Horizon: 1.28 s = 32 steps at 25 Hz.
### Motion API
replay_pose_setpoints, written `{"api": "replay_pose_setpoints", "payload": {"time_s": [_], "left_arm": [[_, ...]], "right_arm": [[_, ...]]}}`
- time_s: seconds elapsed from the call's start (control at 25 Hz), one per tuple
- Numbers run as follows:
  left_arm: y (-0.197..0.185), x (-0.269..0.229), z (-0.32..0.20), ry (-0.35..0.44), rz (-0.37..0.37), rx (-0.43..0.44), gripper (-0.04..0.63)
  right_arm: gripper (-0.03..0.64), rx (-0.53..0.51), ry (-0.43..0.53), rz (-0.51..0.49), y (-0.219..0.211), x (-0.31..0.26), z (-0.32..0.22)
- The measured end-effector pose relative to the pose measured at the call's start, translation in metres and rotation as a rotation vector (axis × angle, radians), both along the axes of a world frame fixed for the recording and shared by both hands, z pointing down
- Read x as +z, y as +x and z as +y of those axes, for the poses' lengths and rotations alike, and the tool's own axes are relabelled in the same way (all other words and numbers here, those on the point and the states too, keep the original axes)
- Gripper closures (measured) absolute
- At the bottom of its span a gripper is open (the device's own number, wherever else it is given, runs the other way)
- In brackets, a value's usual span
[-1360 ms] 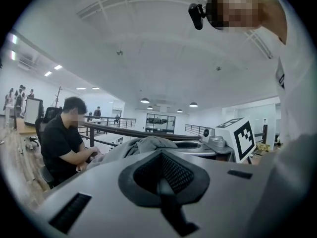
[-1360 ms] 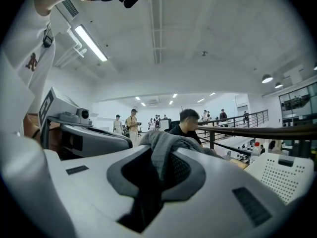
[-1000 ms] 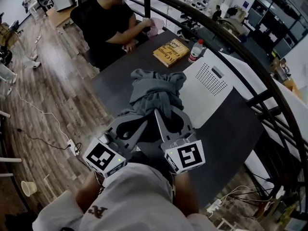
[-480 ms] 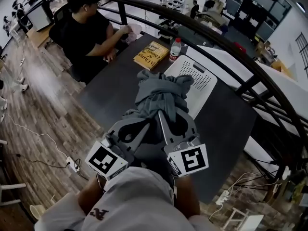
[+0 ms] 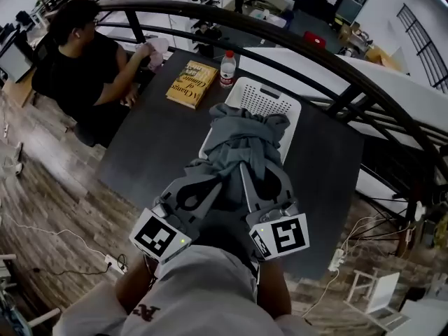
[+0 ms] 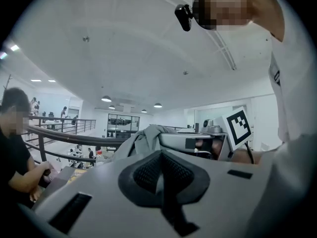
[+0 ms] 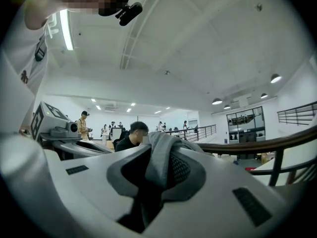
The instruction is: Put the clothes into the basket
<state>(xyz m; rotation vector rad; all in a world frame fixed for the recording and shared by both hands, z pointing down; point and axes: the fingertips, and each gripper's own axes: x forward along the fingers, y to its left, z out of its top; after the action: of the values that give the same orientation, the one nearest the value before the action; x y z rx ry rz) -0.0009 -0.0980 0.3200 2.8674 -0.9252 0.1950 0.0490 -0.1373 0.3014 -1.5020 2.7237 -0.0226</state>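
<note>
I have the grey garment (image 5: pixel 245 138) bunched up between my two claws. My right gripper (image 7: pixel 158 172) is clamped on a fold of it, the cloth spilling over the pads. My left gripper (image 6: pixel 161 175) is closed too, and the cloth comes off at its tips, so I judge it pinched there as well. The bundle hangs above the dark table (image 5: pixel 154 145), over the near edge of the white perforated basket (image 5: pixel 269 100), which sits toward the table's far edge. This is the carrying step. Next I need to reach further over the basket, lower, then part both claws together so nothing drapes over the rim.
</note>
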Motion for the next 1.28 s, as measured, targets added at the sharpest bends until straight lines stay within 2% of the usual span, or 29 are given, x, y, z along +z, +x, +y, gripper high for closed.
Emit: {"api": "replay_pose_setpoints", "payload": {"time_s": [0.32,0.52,0.88,1.28], "left_arm": [[-0.001,0.01,-0.038,-0.027,0.029,0.157,0.601],[0.004,0.017,-0.056,-0.052,0.032,0.204,0.601],[0.021,0.032,-0.074,-0.064,0.014,0.162,0.601],[0.031,0.054,-0.094,-0.116,0.009,0.124,0.601]], "right_arm": [[0.548,0.166,-0.031,0.029,0.006,0.011,-0.032],[0.548,0.22,-0.05,0.04,0.013,0.018,-0.046],[0.548,0.194,-0.094,0.059,0.034,0.041,-0.069],[0.548,0.16,-0.151,0.085,0.043,0.067,-0.099]]}}
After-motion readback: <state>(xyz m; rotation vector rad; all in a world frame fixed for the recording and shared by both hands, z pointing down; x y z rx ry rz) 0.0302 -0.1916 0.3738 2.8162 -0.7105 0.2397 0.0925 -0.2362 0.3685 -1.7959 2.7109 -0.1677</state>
